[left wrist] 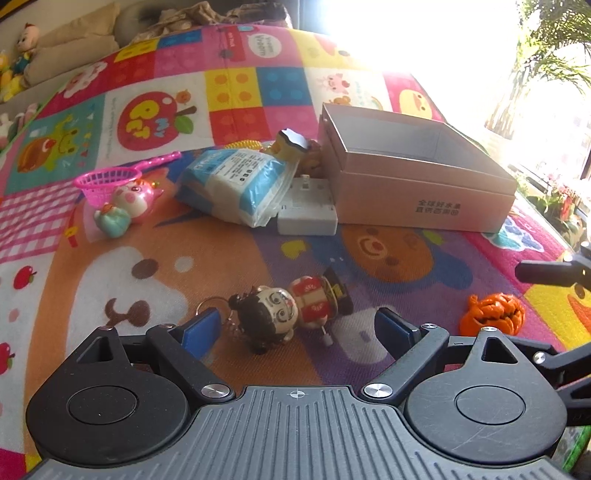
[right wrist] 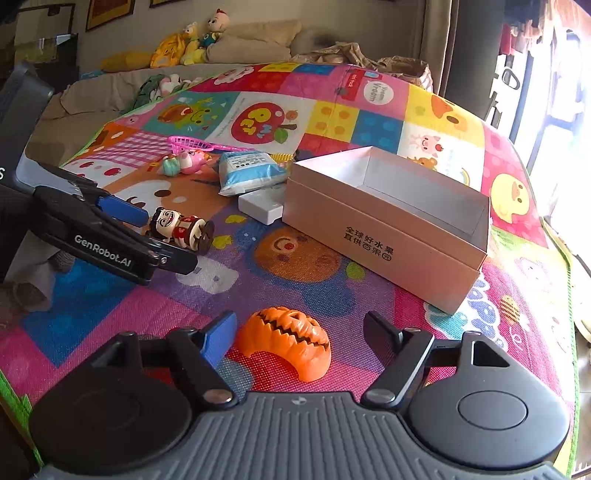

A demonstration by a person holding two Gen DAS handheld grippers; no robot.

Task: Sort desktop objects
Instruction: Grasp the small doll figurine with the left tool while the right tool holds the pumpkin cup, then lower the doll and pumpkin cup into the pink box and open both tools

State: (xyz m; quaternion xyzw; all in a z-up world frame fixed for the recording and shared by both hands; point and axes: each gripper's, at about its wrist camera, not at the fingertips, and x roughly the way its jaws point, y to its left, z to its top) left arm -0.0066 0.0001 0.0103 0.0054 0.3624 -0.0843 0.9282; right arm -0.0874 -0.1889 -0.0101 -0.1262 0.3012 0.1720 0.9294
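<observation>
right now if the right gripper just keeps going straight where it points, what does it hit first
Most likely the orange pumpkin: it lies on the mat between the open fingers of the right gripper, just ahead. The cardboard box sits farther along, though depth is hard to judge.

A bright patchwork cartoon mat covers the surface. Beyond its far edge stands a beige sofa with stuffed toys. Framed pictures hang on the far wall. Glaring daylight pours through windows on the right, beside curtains and green plants.
</observation>
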